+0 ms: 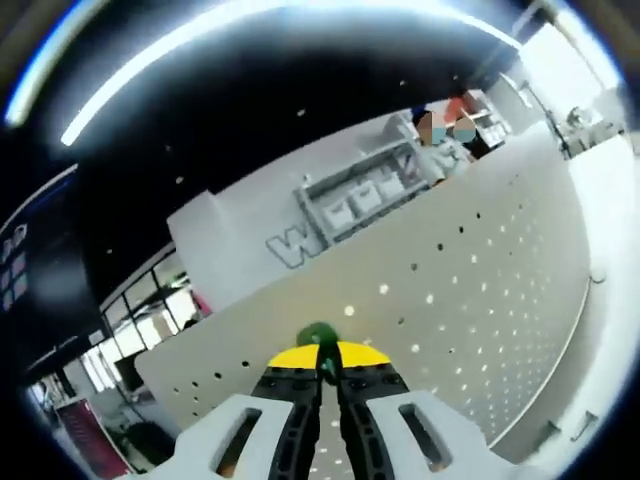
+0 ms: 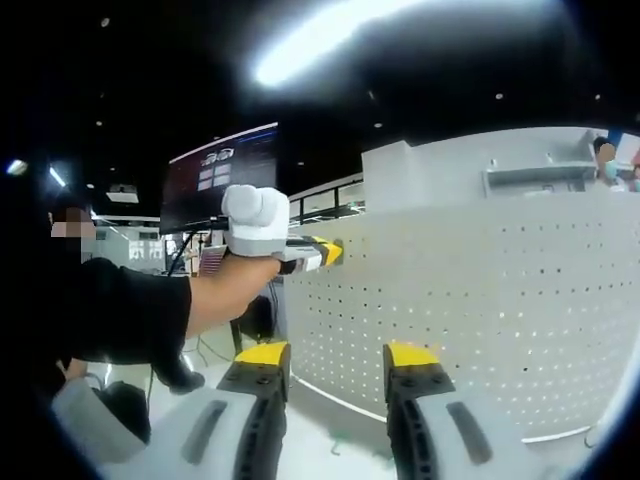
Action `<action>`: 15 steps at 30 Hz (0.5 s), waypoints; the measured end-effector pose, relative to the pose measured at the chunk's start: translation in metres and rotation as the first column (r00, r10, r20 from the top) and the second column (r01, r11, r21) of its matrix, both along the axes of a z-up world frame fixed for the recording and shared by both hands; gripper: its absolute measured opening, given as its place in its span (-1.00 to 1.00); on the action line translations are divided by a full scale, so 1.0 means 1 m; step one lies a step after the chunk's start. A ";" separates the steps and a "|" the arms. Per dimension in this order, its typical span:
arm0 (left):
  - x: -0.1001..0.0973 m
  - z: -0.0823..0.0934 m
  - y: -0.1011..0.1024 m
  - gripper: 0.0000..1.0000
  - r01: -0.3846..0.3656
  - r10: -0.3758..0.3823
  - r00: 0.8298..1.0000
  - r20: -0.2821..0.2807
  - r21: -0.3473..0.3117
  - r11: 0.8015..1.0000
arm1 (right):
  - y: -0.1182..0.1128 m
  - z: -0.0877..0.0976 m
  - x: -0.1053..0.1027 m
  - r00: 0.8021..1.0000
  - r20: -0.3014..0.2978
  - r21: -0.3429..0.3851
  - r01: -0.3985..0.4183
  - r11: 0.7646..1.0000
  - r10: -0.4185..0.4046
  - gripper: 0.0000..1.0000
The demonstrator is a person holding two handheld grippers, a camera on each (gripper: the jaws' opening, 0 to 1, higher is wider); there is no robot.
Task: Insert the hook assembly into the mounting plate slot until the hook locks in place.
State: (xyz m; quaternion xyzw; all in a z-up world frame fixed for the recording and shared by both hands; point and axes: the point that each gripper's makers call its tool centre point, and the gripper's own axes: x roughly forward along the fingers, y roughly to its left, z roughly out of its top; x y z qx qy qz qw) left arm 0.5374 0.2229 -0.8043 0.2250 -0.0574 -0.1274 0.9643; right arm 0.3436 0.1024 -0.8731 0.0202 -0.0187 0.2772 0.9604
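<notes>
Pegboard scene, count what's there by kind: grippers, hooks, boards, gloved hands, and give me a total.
Grippers: 2, left gripper shut on the hook, right gripper open.
Green hook: 1, between the left jaws.
White pegboard: 1.
White-gloved hand: 1.
Total: 5.

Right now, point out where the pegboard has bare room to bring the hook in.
The white pegboard is bare across its whole face in the right gripper view, from its left edge to the right rim. The crowded spot is that left edge, where the left gripper, shut on a small green hook, sits in a white-gloved hand. The right gripper is open.
</notes>
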 end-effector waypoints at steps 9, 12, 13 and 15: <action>-0.002 -0.004 0.005 -0.80 0.005 -0.005 1.000 -0.020 -0.032 0.999 | 0.003 -0.004 0.001 1.000 -0.006 -0.016 -0.003 1.000 0.003 -0.30; -0.004 -0.004 0.005 -0.80 0.013 -0.015 1.000 -0.026 -0.048 0.999 | 0.004 -0.006 0.001 1.000 -0.009 -0.022 -0.003 1.000 0.003 -0.30; -0.004 -0.004 0.005 -0.78 0.014 -0.016 1.000 -0.027 -0.049 0.999 | 0.003 -0.007 0.001 1.000 -0.009 -0.024 -0.003 1.000 0.003 -0.30; -0.007 -0.004 0.005 -0.73 0.023 -0.025 0.999 -0.033 -0.065 0.998 | 0.004 -0.007 0.001 1.000 -0.007 -0.027 -0.003 1.000 0.002 -0.30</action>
